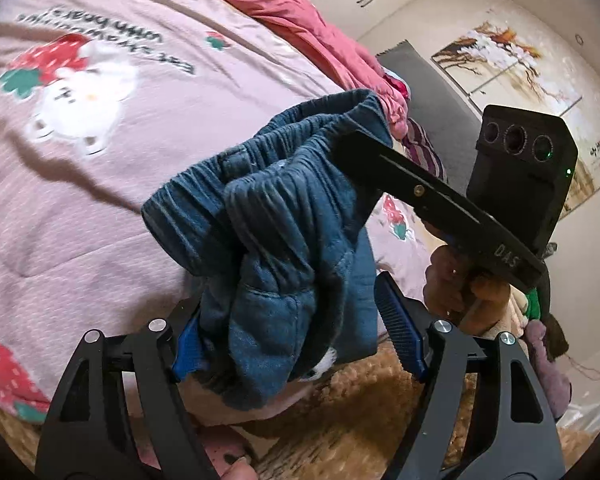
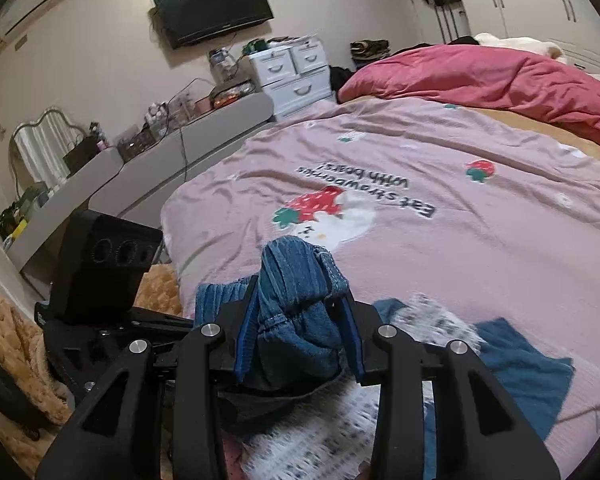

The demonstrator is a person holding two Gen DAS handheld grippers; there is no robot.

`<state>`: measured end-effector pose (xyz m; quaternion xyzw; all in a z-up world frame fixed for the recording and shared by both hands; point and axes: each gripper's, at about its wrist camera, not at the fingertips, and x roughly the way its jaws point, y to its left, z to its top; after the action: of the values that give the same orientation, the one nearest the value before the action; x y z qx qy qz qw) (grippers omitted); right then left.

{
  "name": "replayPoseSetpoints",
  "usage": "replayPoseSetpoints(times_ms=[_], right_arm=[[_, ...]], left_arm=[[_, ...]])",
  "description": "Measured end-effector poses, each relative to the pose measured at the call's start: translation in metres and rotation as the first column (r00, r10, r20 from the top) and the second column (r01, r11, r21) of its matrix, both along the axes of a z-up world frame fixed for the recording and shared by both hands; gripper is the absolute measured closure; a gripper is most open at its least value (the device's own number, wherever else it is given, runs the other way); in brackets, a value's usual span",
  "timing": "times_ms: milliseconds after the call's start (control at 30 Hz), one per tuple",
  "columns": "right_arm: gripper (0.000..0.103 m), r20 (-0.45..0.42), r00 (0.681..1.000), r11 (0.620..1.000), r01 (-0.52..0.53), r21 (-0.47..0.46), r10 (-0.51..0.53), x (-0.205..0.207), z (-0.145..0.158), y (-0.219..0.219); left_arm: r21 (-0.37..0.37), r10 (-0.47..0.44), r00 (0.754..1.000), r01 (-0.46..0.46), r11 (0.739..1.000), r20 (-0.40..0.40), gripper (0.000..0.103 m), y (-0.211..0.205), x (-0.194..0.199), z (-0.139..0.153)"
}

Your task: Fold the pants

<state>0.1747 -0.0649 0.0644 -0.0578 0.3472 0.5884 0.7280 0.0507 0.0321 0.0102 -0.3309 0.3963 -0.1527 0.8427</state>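
The blue corduroy pants (image 1: 268, 208) hang bunched in the air above the pink bedspread (image 1: 100, 152). In the left wrist view my left gripper (image 1: 296, 340) is open, its blue pads (image 1: 400, 332) wide apart with the hanging pants cloth between them. My right gripper (image 1: 364, 152) shows there from the side, clamped on the elastic waistband. In the right wrist view my right gripper (image 2: 300, 332) is shut on the bunched waistband of the pants (image 2: 296, 280). The left gripper's body (image 2: 104, 268) is close on its left.
A crumpled red duvet (image 2: 500, 76) lies at the far side of the bed. A white patterned cloth (image 2: 332, 432) and a blue cloth (image 2: 528, 368) lie on the bed under my right gripper. A brown fuzzy blanket (image 1: 380, 392) lies at the bed edge. A grey bench (image 2: 140, 168) with clutter stands left.
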Motion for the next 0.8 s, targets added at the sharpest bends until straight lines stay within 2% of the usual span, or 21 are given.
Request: replayPoseSetpoints(times_ms=[200,300,333,467,533,600,667,700,767,800], right_arm=[[0.066,0.0,0.997,0.997,0.072,0.025,-0.072,0.012,-0.001,-0.04],[0.053,-0.017,0.988,0.988,0.151,0.035,-0.151,0.022,-0.005,-0.07],[0.052,-0.031,0.985,0.984,0.172,0.036,-0.171,0.025,-0.006,-0.078],[0.052,-0.025,0.966,0.967,0.256,-0.011,-0.256,0.028,-0.012,-0.108],[0.052,-0.03,0.968,0.968,0.249,-0.026,-0.25,0.023,-0.016,-0.111],[0.052,-0.025,0.97,0.968,0.241,-0.068,-0.243,0.018,-0.023,-0.108],[0.052,0.004,0.971,0.958,0.238,-0.16,-0.24,0.013,-0.035,-0.097],[0.053,0.03,0.968,0.947,0.249,-0.205,-0.248,0.012,-0.041,-0.093],[0.053,0.114,0.956,0.896,0.293,-0.334,-0.271,0.011,-0.059,-0.086],[0.053,0.112,0.957,0.894,0.291,-0.341,-0.269,0.011,-0.064,-0.087]], left_arm=[[0.017,-0.072,0.997,0.072,0.997,0.023,0.035,-0.032,0.016,0.007],[0.037,-0.134,0.991,0.133,0.99,0.019,0.035,-0.055,0.023,0.002],[0.045,-0.149,0.989,0.148,0.988,0.015,0.035,-0.061,0.023,0.0],[0.067,-0.202,0.979,0.203,0.977,-0.015,0.035,-0.071,0.014,-0.016],[0.087,-0.202,0.979,0.204,0.975,-0.032,0.035,-0.073,0.012,-0.02],[0.125,-0.199,0.98,0.201,0.972,-0.033,0.035,-0.076,0.01,-0.021],[0.147,-0.199,0.979,0.202,0.968,-0.037,0.035,-0.079,0.013,-0.022],[0.163,-0.2,0.979,0.204,0.965,-0.038,0.035,-0.08,0.012,-0.022],[0.181,-0.205,0.978,0.209,0.961,-0.038,0.035,-0.081,0.012,-0.022],[0.185,-0.207,0.978,0.211,0.96,-0.04,0.035,-0.086,0.013,-0.021]])
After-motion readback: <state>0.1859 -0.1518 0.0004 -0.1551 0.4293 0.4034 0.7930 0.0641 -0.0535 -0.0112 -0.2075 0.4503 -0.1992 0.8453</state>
